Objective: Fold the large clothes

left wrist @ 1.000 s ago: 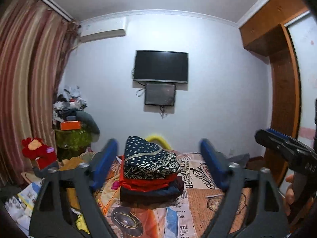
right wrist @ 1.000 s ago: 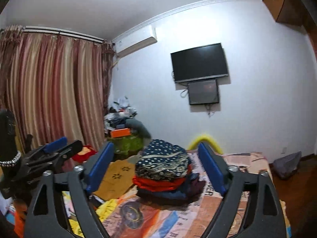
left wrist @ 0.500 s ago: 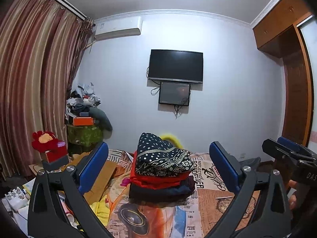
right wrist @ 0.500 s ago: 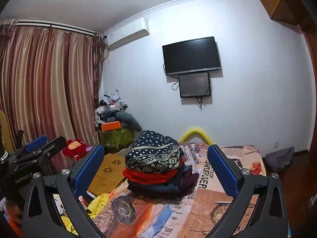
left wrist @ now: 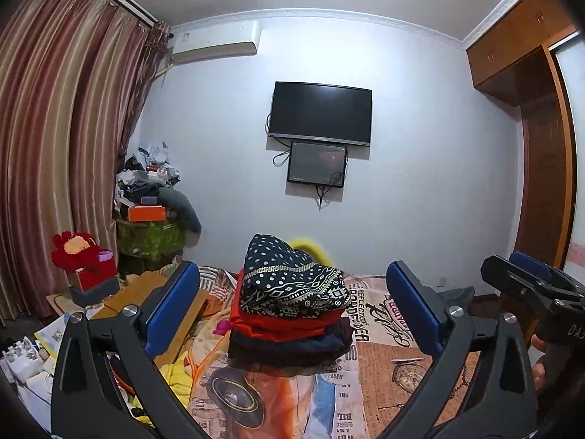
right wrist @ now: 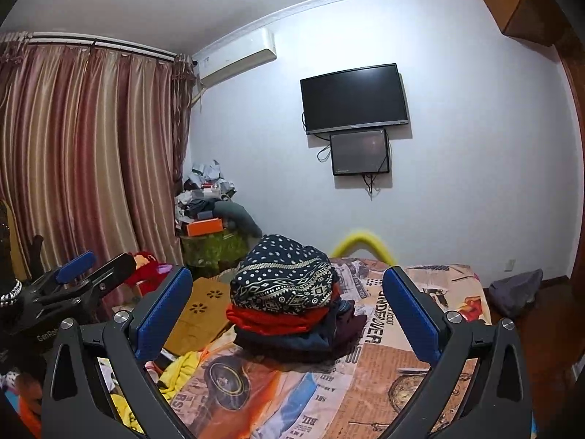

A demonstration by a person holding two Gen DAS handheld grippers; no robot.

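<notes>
A stack of folded clothes (left wrist: 289, 292) rests on the bed's newspaper-print sheet (left wrist: 380, 358). A navy dotted, patterned garment lies on top, with red and dark pieces under it. My left gripper (left wrist: 292, 274) is open, points level at the stack from short of it, and holds nothing. My right gripper (right wrist: 287, 274) is also open and empty, framing the same stack (right wrist: 285, 285) from a distance. Each gripper shows in the other's view: the right gripper (left wrist: 512, 270) at the right edge, the left gripper (right wrist: 98, 269) at the left edge.
Yellow cloth (left wrist: 179, 369) and a brown board (right wrist: 204, 311) lie left of the stack. Beyond them are a red plush toy (left wrist: 76, 252) and a cluttered green stand (left wrist: 150, 234) by the curtain. A wardrobe (left wrist: 541, 168) is on the right, and a grey bundle (right wrist: 515, 289) on the floor.
Both pairs of jaws have spread a little wider. The left gripper has sunk slightly and its view has swung a bit. The stack has not moved.
</notes>
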